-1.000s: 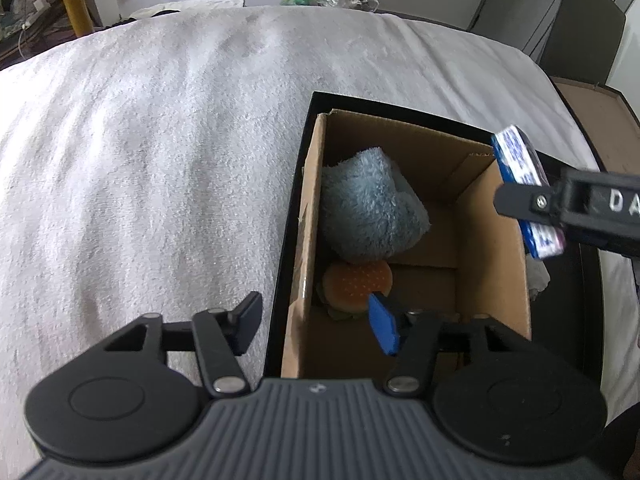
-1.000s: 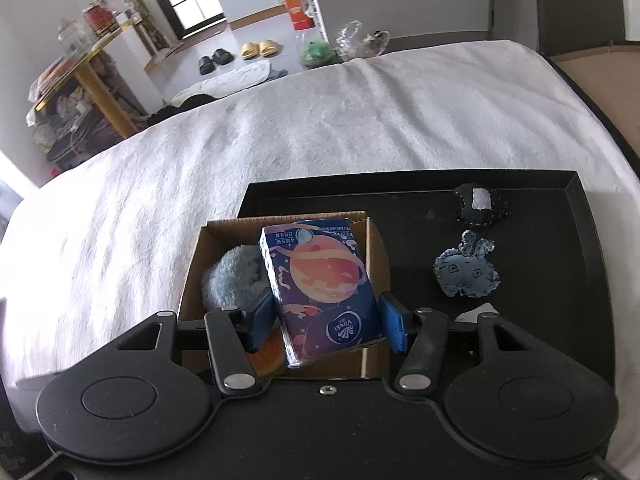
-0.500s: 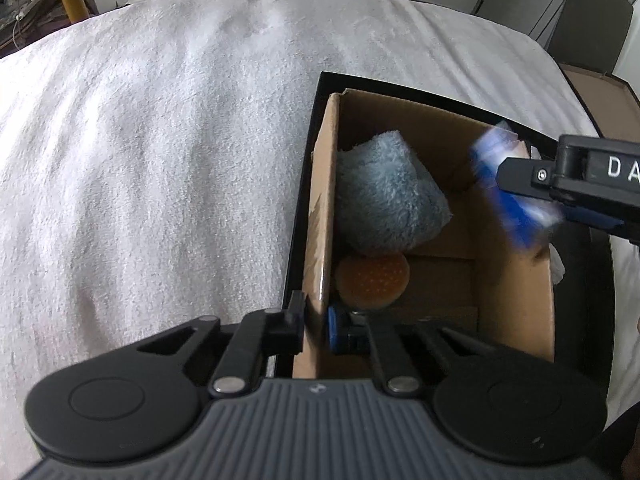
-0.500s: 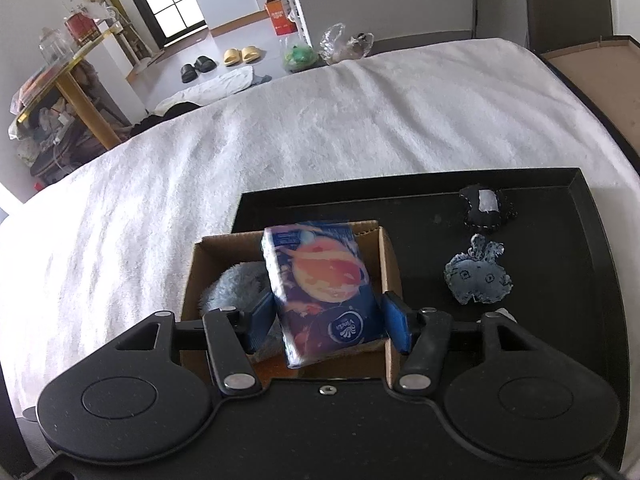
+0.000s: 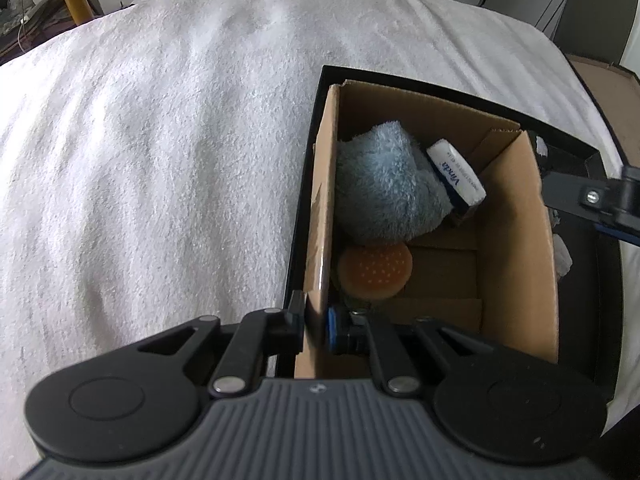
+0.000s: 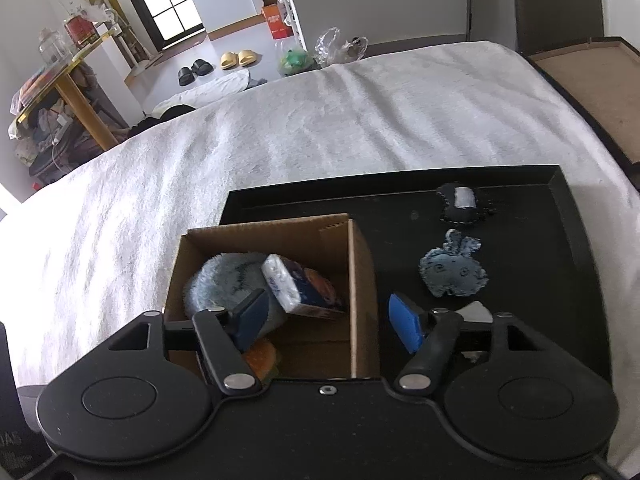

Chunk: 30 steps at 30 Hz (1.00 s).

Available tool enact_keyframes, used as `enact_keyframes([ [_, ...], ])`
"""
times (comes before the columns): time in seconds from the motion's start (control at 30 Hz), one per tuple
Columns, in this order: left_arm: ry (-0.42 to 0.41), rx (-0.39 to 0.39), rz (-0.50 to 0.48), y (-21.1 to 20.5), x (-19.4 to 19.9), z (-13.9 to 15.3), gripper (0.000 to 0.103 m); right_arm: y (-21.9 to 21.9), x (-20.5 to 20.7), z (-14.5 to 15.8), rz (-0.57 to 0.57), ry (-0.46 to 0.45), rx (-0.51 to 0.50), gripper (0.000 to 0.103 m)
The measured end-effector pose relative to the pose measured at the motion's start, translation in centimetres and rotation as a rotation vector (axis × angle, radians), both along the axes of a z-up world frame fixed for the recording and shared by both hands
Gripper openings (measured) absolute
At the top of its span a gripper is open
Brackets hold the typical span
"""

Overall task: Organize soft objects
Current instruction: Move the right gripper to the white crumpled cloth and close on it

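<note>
While the left gripper (image 5: 314, 326) pinches the cardboard box (image 5: 516, 216) wall steady, the tissue pack (image 6: 290, 282) lies inside against the blue plush (image 5: 384, 188); the right gripper (image 6: 328, 318) hangs wide open, empty. Next, probably the blue felt piece (image 6: 454, 270) on the black tray (image 6: 576, 216).

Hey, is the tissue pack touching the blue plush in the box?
Touching. The left wrist view shows the tissue pack leaning tilted against the blue plush inside the box, with no gap between them.
</note>
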State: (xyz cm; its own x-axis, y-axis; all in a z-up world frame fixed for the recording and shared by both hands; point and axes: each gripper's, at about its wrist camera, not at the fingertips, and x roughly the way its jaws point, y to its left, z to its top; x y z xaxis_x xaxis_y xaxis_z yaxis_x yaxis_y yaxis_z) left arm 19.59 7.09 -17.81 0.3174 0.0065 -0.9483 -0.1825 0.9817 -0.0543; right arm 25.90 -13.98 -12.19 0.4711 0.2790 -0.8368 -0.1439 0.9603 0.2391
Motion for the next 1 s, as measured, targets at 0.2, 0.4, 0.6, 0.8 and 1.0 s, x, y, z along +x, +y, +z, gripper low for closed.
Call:
enact_keyframes([
  [0.2,-0.004,0.039,0.003,-0.5,-0.3,0.3,0.010,-1.6,-0.8,0.1,0.002,-0.019,-0.012,0.074],
  [0.4,-0.002,0.063,0.002,-1.4,-0.5,0.7,0.013,-3.2,-1.5,0.1,0.009,-0.047,-0.028,0.074],
  [0.6,0.008,0.088,0.003,-2.1,-0.4,0.9,0.016,-4.7,-2.0,-0.1,0.006,-0.068,-0.007,0.074],
  [0.8,0.011,0.124,0.025,-2.4,-0.4,1.2,0.035,-6.4,-2.2,-0.8,0.003,-0.075,0.006,0.073],
  [1.0,0.020,0.166,0.048,-2.9,-0.4,1.3,0.047,-8.1,-2.1,-2.4,-0.003,-0.046,0.030,0.073],
])
